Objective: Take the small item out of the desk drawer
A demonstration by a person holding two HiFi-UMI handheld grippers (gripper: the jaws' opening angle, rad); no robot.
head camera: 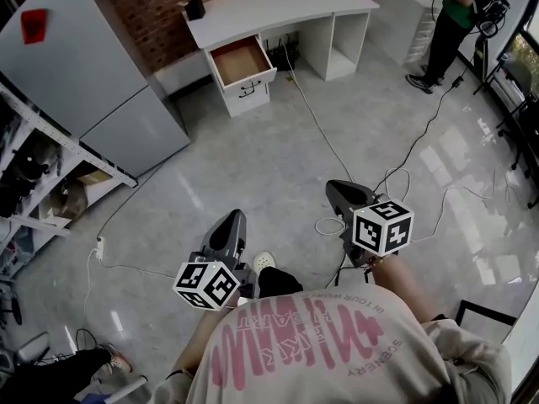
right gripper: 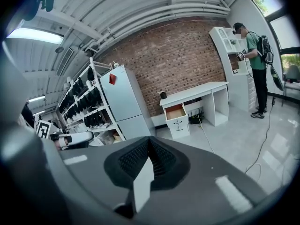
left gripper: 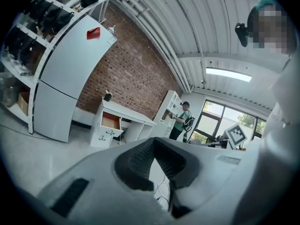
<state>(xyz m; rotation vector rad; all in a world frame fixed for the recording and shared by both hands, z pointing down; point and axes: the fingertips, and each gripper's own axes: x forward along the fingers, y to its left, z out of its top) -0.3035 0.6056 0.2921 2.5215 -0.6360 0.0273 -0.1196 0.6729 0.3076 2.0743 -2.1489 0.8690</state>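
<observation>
A white desk stands against the brick wall at the far side of the room. Its top left drawer is pulled open and shows a bare brown wooden inside; I see no small item in it from here. The same open drawer appears far off in both gripper views. My left gripper and right gripper hang over the floor, well short of the desk. Both are shut with nothing between the jaws.
A grey fridge and open shelving line the left side. Cables trail across the glossy floor from the desk, with a power strip at left. A person in green stands at the back right. A black object sits on the desk.
</observation>
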